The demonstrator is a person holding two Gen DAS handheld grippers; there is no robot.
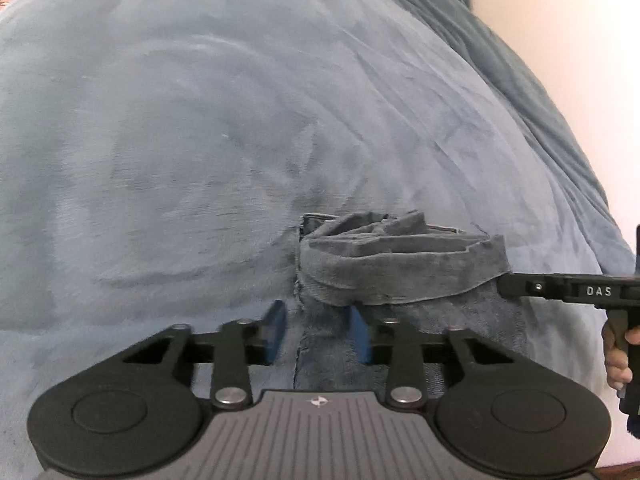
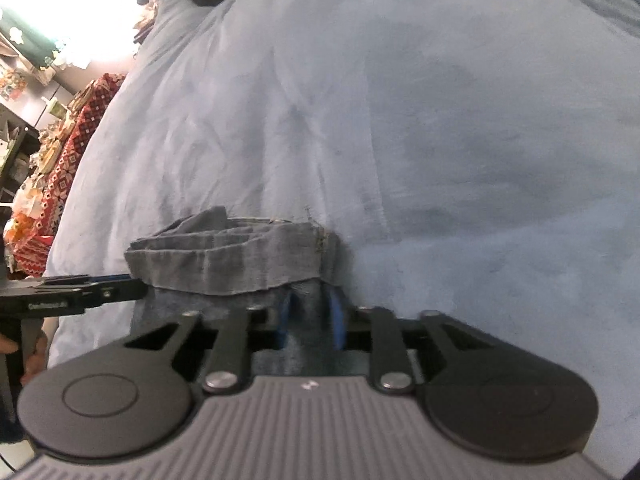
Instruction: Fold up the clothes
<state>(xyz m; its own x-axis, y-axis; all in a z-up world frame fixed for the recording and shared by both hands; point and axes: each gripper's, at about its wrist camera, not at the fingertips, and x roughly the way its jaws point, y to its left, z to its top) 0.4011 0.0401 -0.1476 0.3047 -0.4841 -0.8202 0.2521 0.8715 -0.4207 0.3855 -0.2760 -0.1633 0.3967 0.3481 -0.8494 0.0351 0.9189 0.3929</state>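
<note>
Your left gripper (image 1: 318,330) sits nearest the lens in the left wrist view, its two blue pads (image 1: 276,330) standing a modest gap apart. The left edge of the grey denim garment (image 1: 400,264) lies between them, and the left pad is clear of the cloth, so you have no pinch there; the right pad is partly tucked under the fold and I cannot tell whether it touches.

Your right gripper (image 2: 310,322) in the right wrist view shows a narrower gap, with the garment's right edge, a frayed hem with loose threads, running down between its blue pads (image 2: 336,320). Blur hides whether those pads press on the fabric, so I cannot tell if you hold it.

The garment (image 2: 228,260) is bunched into a loose folded band with several stacked layers showing along its top, lying on the blue-grey blanket (image 1: 180,120) just beyond both sets of fingers. Each gripper shows in the other's view, entering level from the side and meeting the band's end, with your hand (image 1: 618,360) wrapped on the handle.

Nothing here is a container. Far left in the right wrist view stands a red patterned cloth (image 2: 76,136) with clutter on it, well apart from the garment.
</note>
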